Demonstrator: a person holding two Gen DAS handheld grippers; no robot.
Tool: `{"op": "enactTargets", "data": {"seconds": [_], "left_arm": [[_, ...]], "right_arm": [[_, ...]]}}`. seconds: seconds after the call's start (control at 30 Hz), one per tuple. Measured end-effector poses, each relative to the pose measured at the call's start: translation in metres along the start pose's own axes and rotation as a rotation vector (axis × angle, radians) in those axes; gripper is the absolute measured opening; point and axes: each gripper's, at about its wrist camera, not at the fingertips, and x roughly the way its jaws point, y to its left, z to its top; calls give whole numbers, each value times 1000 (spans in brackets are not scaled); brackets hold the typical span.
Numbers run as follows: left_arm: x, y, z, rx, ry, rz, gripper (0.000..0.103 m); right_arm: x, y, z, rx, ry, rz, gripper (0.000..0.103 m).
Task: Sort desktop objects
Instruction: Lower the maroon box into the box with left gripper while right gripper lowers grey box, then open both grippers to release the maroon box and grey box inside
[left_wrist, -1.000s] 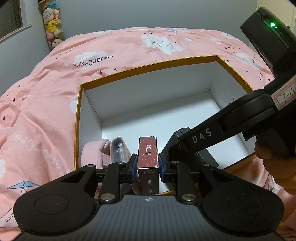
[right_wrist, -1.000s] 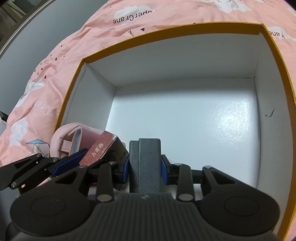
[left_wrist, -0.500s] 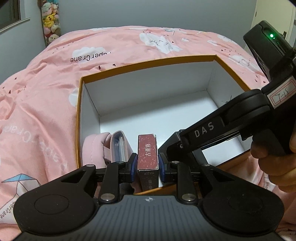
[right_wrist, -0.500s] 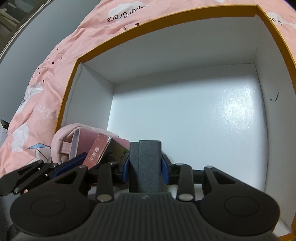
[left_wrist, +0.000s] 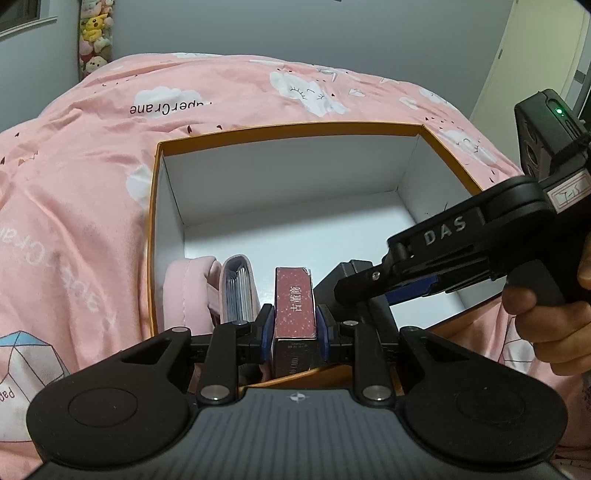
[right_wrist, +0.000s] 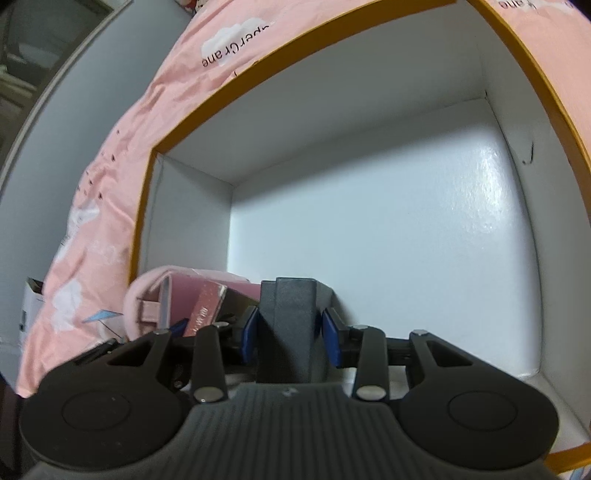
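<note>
Inside the orange-rimmed box (left_wrist: 155, 236) on the bed, my left claw (left_wrist: 294, 332) was clamped on the red carton (left_wrist: 294, 306), while my right claw (right_wrist: 289, 334) stood parted around the grey case (right_wrist: 290, 317).

The right tongs (right_wrist: 288, 338) have loosened: their blue pads, pressed flat against the grey box (right_wrist: 288, 325) a second ago, now stand slightly off its sides, with a clear gap on the right, and the jaws are opening with the box between them. Seen from these tongs, the white box (right_wrist: 369, 236) now looks tilted, its orange rim steeper across the picture. From the left tongs (left_wrist: 294, 330), the white box sits lower and farther off, with more pink bedcover (left_wrist: 92, 206) showing around it.
</note>
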Motion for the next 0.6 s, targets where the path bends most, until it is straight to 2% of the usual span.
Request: {"op": "enactTargets", "data": {"seconds": [0.3, 0.47, 0.6], "left_arm": [[-4, 1, -4, -21, 3, -24, 27], [-18, 7, -5, -48, -12, -58, 27], [-31, 9, -10, -56, -40, -57, 27]], "right_arm": [[2, 3, -4, -15, 7, 24, 41], [-1, 3, -3, -10, 23, 55, 41], [0, 7, -2, -23, 34, 44, 41]]}}
